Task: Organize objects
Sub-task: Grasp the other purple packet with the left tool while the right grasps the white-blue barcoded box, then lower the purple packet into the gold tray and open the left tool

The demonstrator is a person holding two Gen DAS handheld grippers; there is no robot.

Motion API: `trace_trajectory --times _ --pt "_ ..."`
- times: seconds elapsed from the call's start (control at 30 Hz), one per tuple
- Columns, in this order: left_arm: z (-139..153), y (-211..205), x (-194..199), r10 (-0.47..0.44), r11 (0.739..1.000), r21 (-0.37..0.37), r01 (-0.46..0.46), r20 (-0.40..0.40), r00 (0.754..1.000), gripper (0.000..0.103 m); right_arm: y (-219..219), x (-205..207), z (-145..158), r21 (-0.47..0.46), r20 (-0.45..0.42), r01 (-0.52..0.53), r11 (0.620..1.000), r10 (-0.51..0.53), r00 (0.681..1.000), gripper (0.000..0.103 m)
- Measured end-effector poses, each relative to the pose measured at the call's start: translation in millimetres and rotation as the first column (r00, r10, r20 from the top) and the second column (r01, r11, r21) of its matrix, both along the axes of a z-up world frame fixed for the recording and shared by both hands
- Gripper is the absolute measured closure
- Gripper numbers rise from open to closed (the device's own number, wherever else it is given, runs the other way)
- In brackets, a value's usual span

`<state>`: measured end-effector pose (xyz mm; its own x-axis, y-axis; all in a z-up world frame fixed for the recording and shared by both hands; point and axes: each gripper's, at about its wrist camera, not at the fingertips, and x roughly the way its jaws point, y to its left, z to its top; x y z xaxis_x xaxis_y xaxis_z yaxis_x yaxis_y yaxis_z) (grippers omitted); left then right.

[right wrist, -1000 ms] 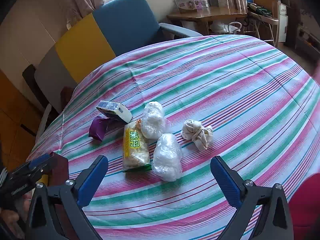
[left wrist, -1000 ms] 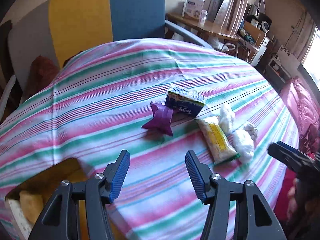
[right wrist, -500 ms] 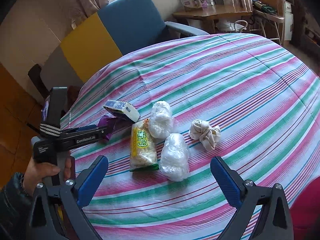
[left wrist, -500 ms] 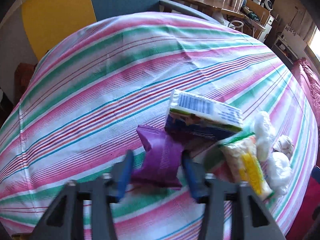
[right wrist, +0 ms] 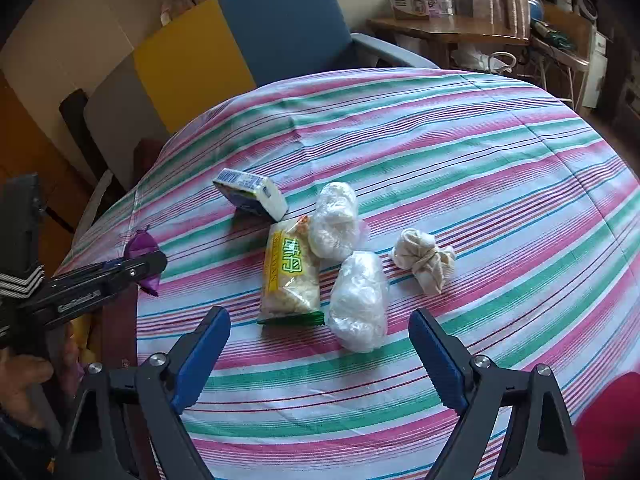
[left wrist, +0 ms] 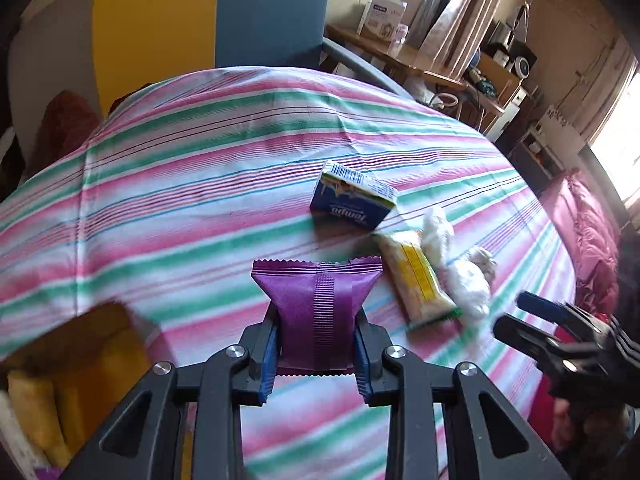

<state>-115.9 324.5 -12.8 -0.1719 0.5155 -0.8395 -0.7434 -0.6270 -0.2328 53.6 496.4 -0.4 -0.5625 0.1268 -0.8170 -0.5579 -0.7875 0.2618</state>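
Observation:
My left gripper (left wrist: 316, 334) is shut on a purple snack packet (left wrist: 316, 308), held above the striped tablecloth (left wrist: 180, 184). The right wrist view shows the same left gripper (right wrist: 154, 261) at the table's left edge with the purple packet (right wrist: 140, 243). My right gripper (right wrist: 318, 318) hovers over the near side; its jaws are closing, wide apart, pads touching nothing. Just beyond its tips lie a yellow snack pack (right wrist: 290, 276) and a white plastic bundle (right wrist: 360, 300). A second white bundle (right wrist: 336, 220), a blue-and-white tissue pack (right wrist: 252, 194) and a knotted cream cloth (right wrist: 424, 258) lie further on.
A brown box (left wrist: 80, 340) holding yellowish items sits at the table's near left edge. A blue and yellow armchair (right wrist: 280, 28) stands behind the table and a wooden side table (right wrist: 444, 28) at the back right. A red cushion (right wrist: 612, 412) is at the near right.
My left gripper reached forward to the purple packet, shut on it and drew back with it lifted off the cloth. The right gripper's jaws have narrowed slightly; it stayed in place.

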Motion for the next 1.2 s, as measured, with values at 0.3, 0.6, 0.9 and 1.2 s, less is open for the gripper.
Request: trace_trajectory --times 0.3,0.6,0.9,1.2 --pt "22.0 -87.4 19.8 0.055 0.995 0.088 -0.057 0.026 0.998 0.073 -1.9 -87.1 10.7 0.201 0.102 -0.206 0.958 0.188 0.977 0.012" --pt "14.4 -186.2 23.7 0.188 0.978 0.083 -0.192 0.051 0.981 0.073 13.2 -192.3 -20.4 0.309 0.276 -0.347 0.886 0.266 0.924 0.014" --pt "9.9 -282.3 11.6 0.412 0.904 0.086 -0.418 0.081 0.908 0.073 -6.1 -188.7 -42.8 0.292 0.313 -0.364 0.885 0.271 0.910 0.079" --pt "-0.5 -277.8 17.3 0.398 0.907 0.105 -0.407 0.100 0.912 0.073 -55.7 -118.6 -19.9 0.163 0.204 -0.412 0.897 0.378 0.903 0.079"
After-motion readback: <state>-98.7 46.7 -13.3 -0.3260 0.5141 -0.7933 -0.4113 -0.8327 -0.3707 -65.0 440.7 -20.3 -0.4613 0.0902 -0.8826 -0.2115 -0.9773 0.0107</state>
